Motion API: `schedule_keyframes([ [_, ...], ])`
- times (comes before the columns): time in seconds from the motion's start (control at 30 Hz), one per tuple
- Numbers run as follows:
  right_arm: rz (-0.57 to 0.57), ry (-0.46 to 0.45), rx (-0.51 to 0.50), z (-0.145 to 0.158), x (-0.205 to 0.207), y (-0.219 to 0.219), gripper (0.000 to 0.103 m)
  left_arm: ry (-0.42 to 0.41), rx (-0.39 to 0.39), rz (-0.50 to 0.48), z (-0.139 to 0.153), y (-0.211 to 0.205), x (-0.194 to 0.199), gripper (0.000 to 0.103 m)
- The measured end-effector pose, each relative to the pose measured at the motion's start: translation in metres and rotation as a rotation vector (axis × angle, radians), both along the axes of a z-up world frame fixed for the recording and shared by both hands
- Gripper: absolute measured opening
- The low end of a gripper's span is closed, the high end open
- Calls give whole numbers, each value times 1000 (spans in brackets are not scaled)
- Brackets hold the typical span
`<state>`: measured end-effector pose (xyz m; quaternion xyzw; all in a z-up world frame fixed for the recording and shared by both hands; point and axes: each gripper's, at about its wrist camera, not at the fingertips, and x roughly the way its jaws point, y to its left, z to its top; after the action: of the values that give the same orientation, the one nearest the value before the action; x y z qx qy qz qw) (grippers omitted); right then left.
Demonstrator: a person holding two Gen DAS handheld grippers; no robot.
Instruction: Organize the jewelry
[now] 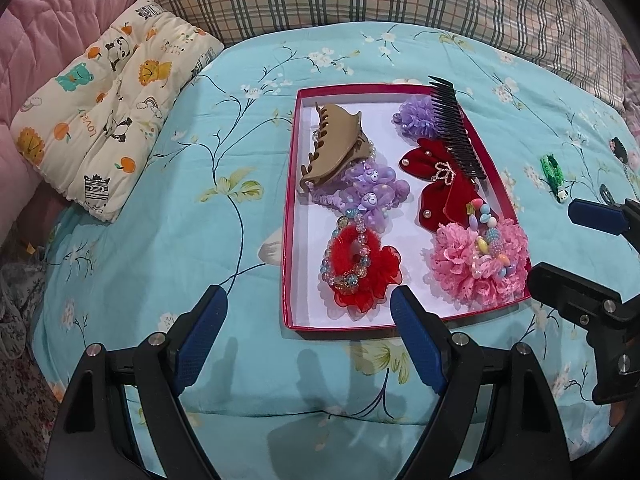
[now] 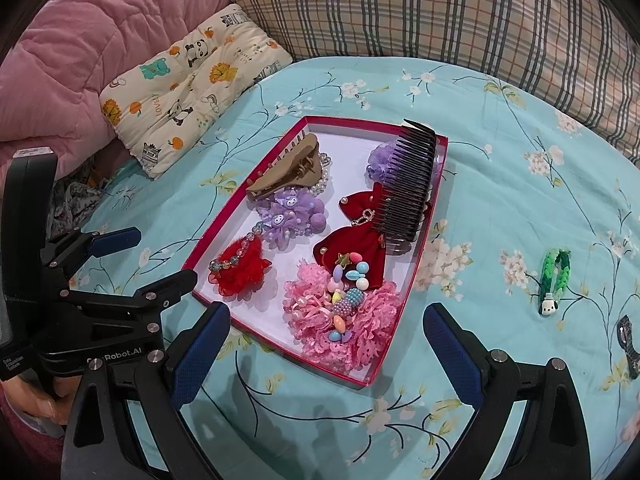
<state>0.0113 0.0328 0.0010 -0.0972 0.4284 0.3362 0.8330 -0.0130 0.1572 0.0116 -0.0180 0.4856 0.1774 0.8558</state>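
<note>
A red-rimmed shallow box (image 1: 289,216) (image 2: 416,268) lies on the blue floral bedspread. It holds a tan claw clip (image 1: 334,146) (image 2: 286,174), purple scrunchies (image 1: 368,192), a red bow (image 1: 436,184), a black comb (image 1: 456,128) (image 2: 408,184), a red scrunchie (image 1: 360,268) (image 2: 240,268) and a pink scrunchie (image 1: 480,268) (image 2: 344,320). A green woven bracelet (image 1: 554,176) (image 2: 554,276) lies on the bed right of the box. My left gripper (image 1: 308,336) is open and empty at the box's near edge. My right gripper (image 2: 326,344) is open and empty, over the box's near right corner.
A cartoon-print pillow (image 1: 104,112) (image 2: 188,88) lies at the left, a pink quilt (image 2: 80,40) behind it and a plaid cushion (image 2: 440,12) at the back. A dark item (image 2: 626,340) lies at the far right edge. The right gripper shows in the left wrist view (image 1: 560,248).
</note>
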Motion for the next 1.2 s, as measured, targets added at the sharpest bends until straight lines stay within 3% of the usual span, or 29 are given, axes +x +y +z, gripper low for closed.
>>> schedule_keyframes([
  [1.2,-54,12,22,-7,7,-15,98,7,-7,13,0,0,8,84],
])
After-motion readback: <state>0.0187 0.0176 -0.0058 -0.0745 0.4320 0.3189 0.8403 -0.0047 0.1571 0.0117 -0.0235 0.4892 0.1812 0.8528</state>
